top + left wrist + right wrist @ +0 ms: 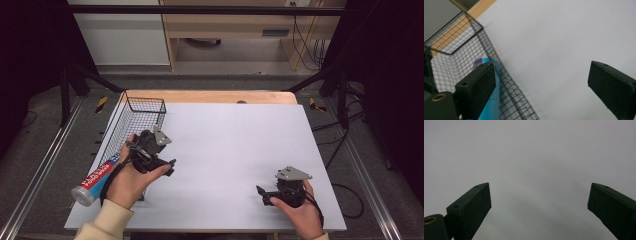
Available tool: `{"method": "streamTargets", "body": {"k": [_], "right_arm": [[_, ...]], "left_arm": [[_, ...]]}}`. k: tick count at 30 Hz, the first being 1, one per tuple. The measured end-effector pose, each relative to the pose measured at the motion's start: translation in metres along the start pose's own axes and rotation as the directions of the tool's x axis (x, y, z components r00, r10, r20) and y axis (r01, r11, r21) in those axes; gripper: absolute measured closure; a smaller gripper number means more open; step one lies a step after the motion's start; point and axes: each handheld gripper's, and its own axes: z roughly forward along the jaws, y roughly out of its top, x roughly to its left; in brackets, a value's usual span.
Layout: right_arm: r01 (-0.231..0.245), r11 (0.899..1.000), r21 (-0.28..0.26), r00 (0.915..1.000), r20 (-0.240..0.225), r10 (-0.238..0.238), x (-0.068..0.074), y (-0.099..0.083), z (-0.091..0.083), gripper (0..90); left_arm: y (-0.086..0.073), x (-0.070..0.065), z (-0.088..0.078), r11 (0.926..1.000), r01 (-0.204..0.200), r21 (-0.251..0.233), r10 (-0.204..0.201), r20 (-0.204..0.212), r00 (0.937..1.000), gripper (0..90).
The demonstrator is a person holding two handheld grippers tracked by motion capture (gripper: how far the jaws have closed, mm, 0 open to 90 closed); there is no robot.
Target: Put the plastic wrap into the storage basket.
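A toothpaste tube [95, 181] with a red and blue label lies in the black wire basket [142, 105] at the table's left edge, its white cap end poking out past the basket's near end. My left gripper [171, 167] hovers just right of the basket, open and empty. In the left gripper view the wide jaws [541, 85] frame bare white table, with the blue tube [489, 110] and basket mesh [461, 45] behind the left jaw. My right gripper [262, 196] rests low at the near right, open, with nothing between its jaws [539, 207].
The white table top [240, 140] spreads between the two hands, with a wooden strip [210, 96] along its far edge. Metal rails [40, 165] run beside the table on the left, and cables [350, 195] trail off at the right.
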Motion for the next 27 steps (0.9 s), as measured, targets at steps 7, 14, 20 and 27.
{"method": "streamTargets", "body": {"k": [7, 14, 20, 27], "right_arm": [[0.009, 1.0, -0.012, 0.9999, 0.005, -0.009, -0.002, 0.0, -0.001, 5.5], [0.008, 1.0, -0.019, 0.9999, 0.014, -0.008, -0.002, 0.001, -0.003, 5.4], [0.008, 1.0, -0.022, 0.9998, 0.019, -0.008, -0.003, 0.0, -0.003, 5.4], [0.007, 1.0, -0.023, 0.9997, 0.024, -0.007, -0.003, 0.0, -0.003, 5.4]], "left_arm": [[0.012, -0.027, -0.002, 0.9977, -0.05, -0.045, 0.051, 0.032, 0.9981, 8.0], [0.014, -0.046, -0.001, 0.9914, -0.068, -0.112, 0.073, 0.041, 0.9965, 7.8], [0.007, -0.059, 0.013, 0.9895, -0.07, -0.127, 0.08, 0.073, 0.9941, 7.3], [-0.008, -0.073, 0.034, 0.9901, -0.065, -0.124, 0.078, 0.104, 0.9915, 6.6]]}}
